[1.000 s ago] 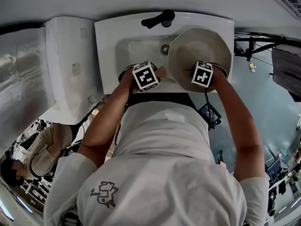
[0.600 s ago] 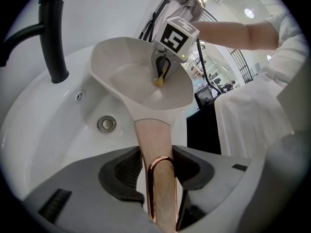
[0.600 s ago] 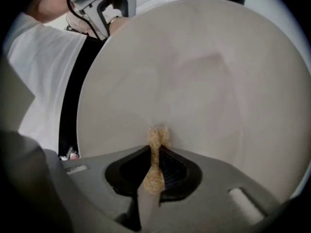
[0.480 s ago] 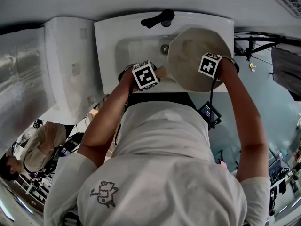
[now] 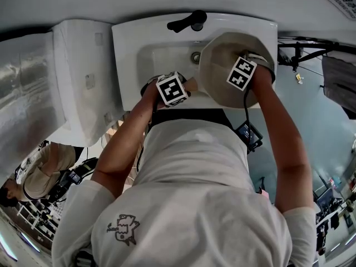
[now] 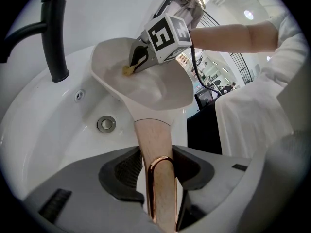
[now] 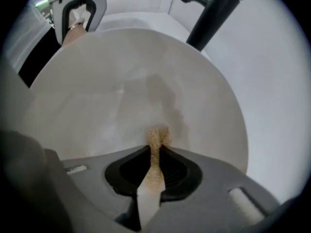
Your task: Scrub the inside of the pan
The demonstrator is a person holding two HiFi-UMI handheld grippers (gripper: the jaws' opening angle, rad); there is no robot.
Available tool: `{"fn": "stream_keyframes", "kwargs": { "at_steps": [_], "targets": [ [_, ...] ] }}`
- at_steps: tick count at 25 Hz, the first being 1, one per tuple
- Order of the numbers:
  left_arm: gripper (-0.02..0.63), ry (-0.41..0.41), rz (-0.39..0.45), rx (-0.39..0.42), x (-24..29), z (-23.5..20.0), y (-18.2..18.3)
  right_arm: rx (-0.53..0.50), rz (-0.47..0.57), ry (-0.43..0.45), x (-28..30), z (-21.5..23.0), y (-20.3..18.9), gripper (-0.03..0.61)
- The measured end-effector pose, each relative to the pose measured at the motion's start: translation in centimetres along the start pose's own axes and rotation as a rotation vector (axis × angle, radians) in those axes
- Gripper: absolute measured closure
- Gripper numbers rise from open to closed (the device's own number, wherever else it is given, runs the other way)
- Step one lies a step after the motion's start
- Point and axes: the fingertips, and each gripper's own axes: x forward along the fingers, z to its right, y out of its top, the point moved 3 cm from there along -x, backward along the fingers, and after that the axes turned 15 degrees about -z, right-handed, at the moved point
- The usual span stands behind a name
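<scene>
Pan (image 6: 146,89): pale, shallow, held tilted over the sink, with its inside facing the right gripper. Its wooden handle (image 6: 154,140), which has a copper-coloured end loop, runs straight back between the left gripper (image 6: 156,168) jaws. Those jaws are clenched on the handle, and the pan bowl sits just ahead of them. Right gripper (image 7: 154,165) jaws are clamped on a thin tan scrub pad (image 7: 157,139). The pad tip sticks out ahead of the jaws and touches the pan's inner surface. White sink (image 6: 53,130) is below and ahead of the left jaws, drain (image 6: 106,124) ahead-left of them, black faucet (image 6: 52,38) further ahead-left. Seen from the right jaws, the faucet is ahead-right, beyond the pan's far rim.
</scene>
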Motion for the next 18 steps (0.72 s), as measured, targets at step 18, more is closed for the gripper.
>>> {"fn": "stream_keyframes", "kwargs": {
  "at_steps": [18],
  "targets": [
    [0.434,0.003,-0.014,0.0,1.1,0.2,-0.1,0.056,0.398,0.305,-4.2,-5.6,7.4,0.523]
  ]
}}
